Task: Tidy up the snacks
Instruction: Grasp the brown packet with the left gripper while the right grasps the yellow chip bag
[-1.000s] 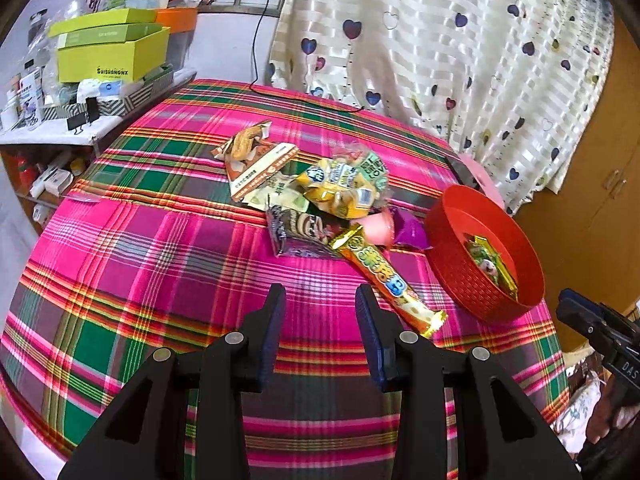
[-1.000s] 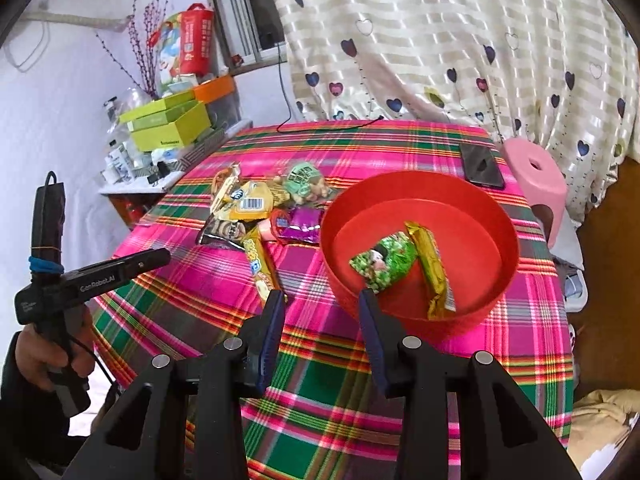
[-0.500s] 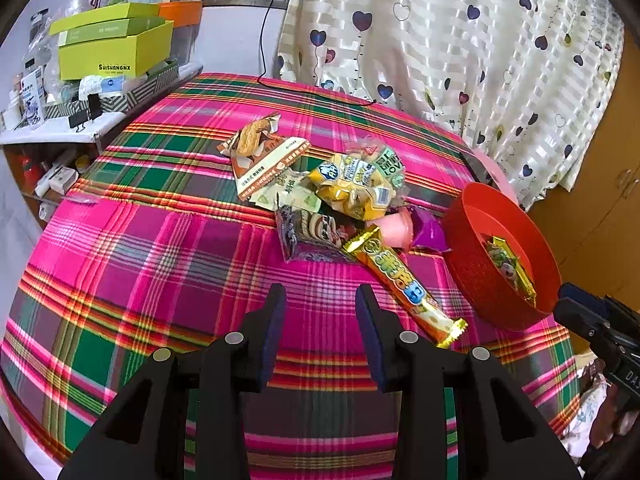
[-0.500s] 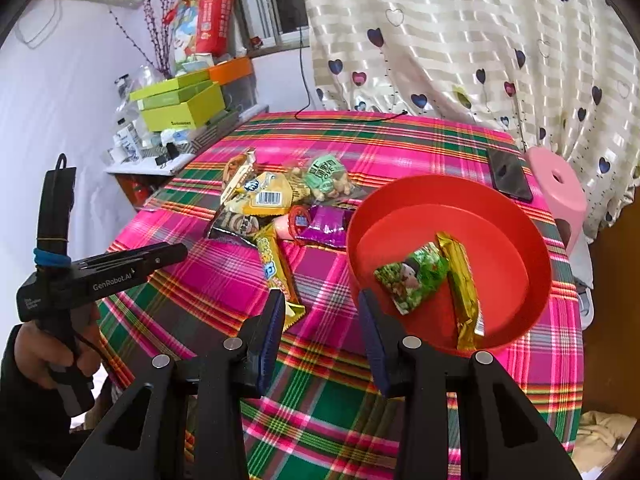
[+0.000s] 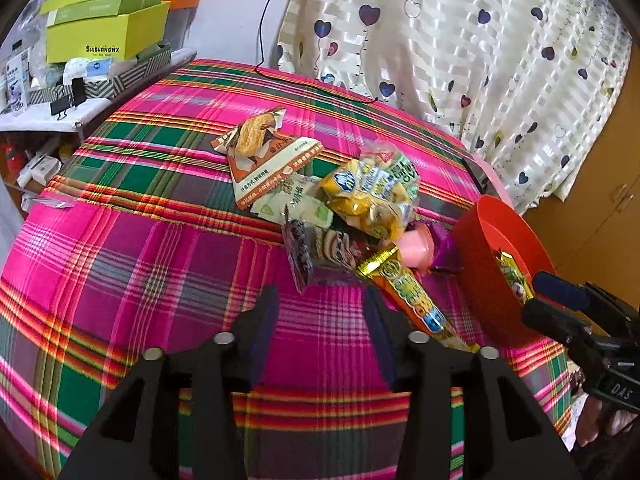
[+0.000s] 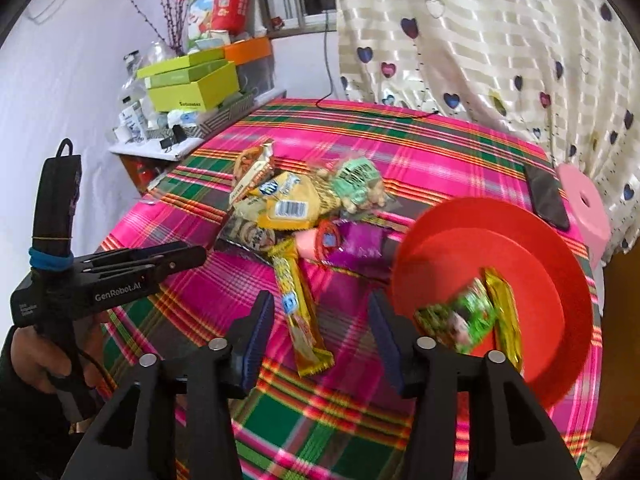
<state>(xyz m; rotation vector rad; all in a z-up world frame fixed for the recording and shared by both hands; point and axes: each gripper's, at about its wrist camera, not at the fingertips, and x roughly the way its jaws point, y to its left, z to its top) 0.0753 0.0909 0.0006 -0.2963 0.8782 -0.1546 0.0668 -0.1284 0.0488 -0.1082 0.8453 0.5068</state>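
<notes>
A heap of snack packets (image 5: pixel 360 208) (image 6: pixel 296 204) lies mid-table on the plaid cloth. A long yellow wafer bar (image 5: pixel 412 296) (image 6: pixel 298 308) sticks out of it toward me. The red bowl (image 5: pixel 476 280) (image 6: pixel 532 264) to the right holds a green packet (image 6: pixel 460 320) and a gold bar (image 6: pixel 504 312). My left gripper (image 5: pixel 320 320) hovers above the cloth just short of a dark cookie packet (image 5: pixel 316 252); its jaws are opening with nothing between them. My right gripper (image 6: pixel 320 320) is over the wafer bar's near end, jaws opening, not pressing on it.
A side shelf with yellow-green boxes (image 5: pixel 104 32) (image 6: pixel 192 84) stands at the far left. A black phone (image 6: pixel 546 196) and a pink stool (image 6: pixel 584 208) sit beyond the bowl. A heart-print curtain (image 5: pixel 480 60) hangs behind. A hand (image 6: pixel 36 364) holds the left gripper's handle.
Both grippers have moved toward the snack heap and their jaws have widened. The right one swung left, from in front of the bowl to over the wafer bar.
</notes>
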